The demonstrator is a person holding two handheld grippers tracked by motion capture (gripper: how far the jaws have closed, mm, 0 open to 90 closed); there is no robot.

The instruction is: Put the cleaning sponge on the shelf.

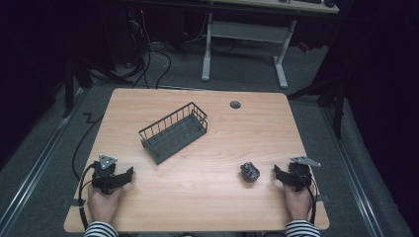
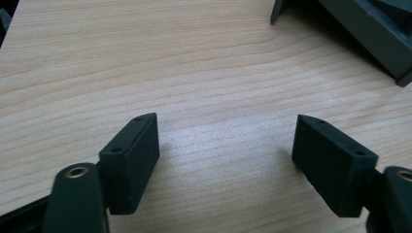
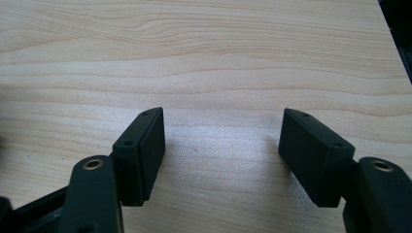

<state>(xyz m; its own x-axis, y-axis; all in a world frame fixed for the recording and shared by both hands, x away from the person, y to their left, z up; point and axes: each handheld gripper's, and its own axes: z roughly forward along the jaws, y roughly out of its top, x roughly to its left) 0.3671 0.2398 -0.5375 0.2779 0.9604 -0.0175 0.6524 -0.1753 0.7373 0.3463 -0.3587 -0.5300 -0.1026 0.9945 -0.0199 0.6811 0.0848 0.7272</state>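
Observation:
A dark wire basket [image 1: 174, 131] lies slanted on the wooden table [image 1: 197, 197], left of centre; its corner [image 2: 350, 29] shows in the left gripper view at top right. A small dark crumpled lump [image 1: 250, 171] rests near the front right. My left gripper [image 1: 129, 173] rests low at the front left, held by a hand, and its jaws stand apart over bare wood [image 2: 226, 141] with nothing between them. My right gripper [image 1: 276, 171] sits just right of the lump without touching it, open as well [image 3: 222, 133], with bare wood between its pads.
A round grey cable grommet [image 1: 235, 104] sits near the table's far edge. Cables trail from both grippers off the front edge. Beyond the table stand a white desk frame [image 1: 244, 44] and loose cables on the floor.

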